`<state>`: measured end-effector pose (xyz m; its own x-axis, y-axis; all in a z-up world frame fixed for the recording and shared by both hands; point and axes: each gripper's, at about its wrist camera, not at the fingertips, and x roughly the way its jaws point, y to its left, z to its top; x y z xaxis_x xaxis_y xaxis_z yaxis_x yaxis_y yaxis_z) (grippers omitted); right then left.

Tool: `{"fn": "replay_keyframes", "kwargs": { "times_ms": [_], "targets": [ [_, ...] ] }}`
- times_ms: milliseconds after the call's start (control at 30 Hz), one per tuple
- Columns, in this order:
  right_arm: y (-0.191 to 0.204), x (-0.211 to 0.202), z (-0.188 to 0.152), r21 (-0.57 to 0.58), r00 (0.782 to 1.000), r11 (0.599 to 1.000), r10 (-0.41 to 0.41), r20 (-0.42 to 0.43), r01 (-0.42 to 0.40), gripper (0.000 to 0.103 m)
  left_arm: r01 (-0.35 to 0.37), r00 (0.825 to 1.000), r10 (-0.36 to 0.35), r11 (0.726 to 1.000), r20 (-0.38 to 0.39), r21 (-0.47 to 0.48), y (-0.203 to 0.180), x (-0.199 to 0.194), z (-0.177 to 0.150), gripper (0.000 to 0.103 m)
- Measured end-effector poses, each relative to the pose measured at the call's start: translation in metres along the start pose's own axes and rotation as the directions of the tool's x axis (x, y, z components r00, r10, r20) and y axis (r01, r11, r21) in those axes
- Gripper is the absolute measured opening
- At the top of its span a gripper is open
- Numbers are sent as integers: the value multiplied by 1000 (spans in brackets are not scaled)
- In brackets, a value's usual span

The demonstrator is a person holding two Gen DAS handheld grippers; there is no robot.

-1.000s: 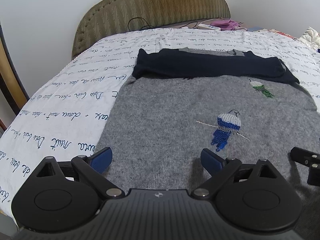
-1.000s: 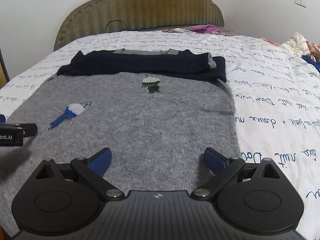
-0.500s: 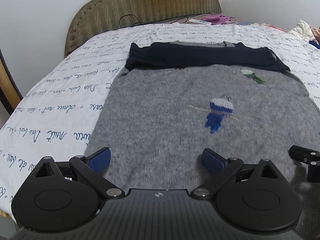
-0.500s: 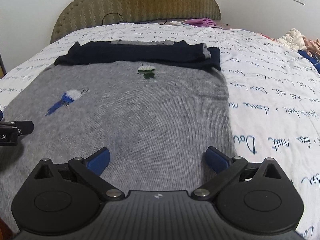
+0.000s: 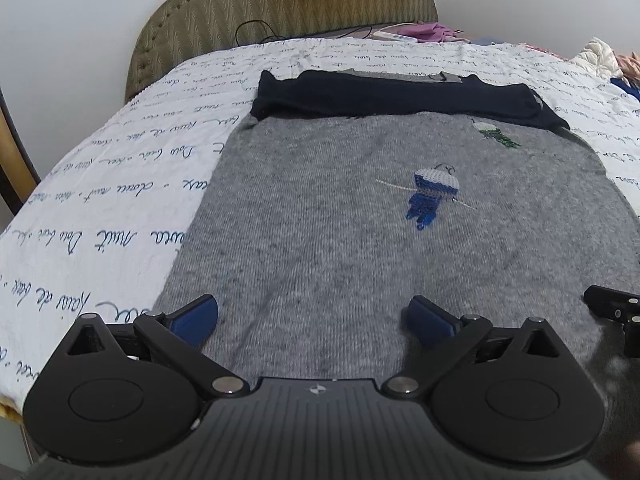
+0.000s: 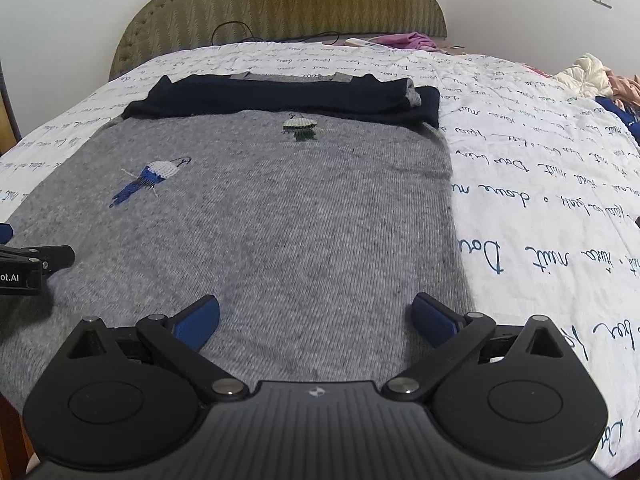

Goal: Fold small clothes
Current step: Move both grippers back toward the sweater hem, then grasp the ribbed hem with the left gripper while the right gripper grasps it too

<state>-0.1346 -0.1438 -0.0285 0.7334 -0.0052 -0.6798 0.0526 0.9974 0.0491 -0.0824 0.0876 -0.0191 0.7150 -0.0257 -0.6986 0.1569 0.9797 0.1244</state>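
A grey knit sweater (image 5: 340, 240) lies flat on the bed, with its dark navy sleeves (image 5: 400, 96) folded across the far end. It bears a blue and a green knitted figure. It also shows in the right wrist view (image 6: 300, 220). My left gripper (image 5: 314, 316) is open and empty, low over the sweater's near left part. My right gripper (image 6: 316, 316) is open and empty, low over the near right part. Each gripper's edge shows in the other's view.
The bed has a white quilt with blue script (image 5: 100, 208) and an olive padded headboard (image 5: 280, 4). A power strip, cable and pink cloth (image 6: 404, 40) lie at the head. Loose clothes (image 6: 600, 80) are heaped at the far right.
Both grippers have drawn back toward the sweater's near hem and sunk a little. Both stay open. The sweater has not moved.
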Motion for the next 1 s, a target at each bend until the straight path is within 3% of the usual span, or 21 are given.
{"fn": "replay_keyframes", "kwargs": {
  "times_ms": [433, 567, 733, 867, 1000],
  "targets": [
    [1, -14, -14, -43, 1000, 999, 25, 10, -25, 103, 53, 999, -53, 998, 0, -18, 10, -15, -16, 103],
    [-1, -21, -17, -63, 998, 996, 65, 8, -65, 103, 120, 993, -119, 992, 23, -35, 28, -28, -25, 102],
    [-11, -39, -19, -53, 986, 986, 162, 32, -160, 103, 153, 988, -149, 983, 50, -104, 67, -35, -30, 102],
    [-32, -51, -15, 11, 974, 976, 217, 65, -218, 103, 208, 978, -204, 962, 41, -179, 100, -31, -31, 102],
    [-61, -62, -14, 48, 970, 972, 225, 96, -230, 103, 329, 943, -332, 909, 31, -255, 128, -22, -36, 102]
  ]
}}
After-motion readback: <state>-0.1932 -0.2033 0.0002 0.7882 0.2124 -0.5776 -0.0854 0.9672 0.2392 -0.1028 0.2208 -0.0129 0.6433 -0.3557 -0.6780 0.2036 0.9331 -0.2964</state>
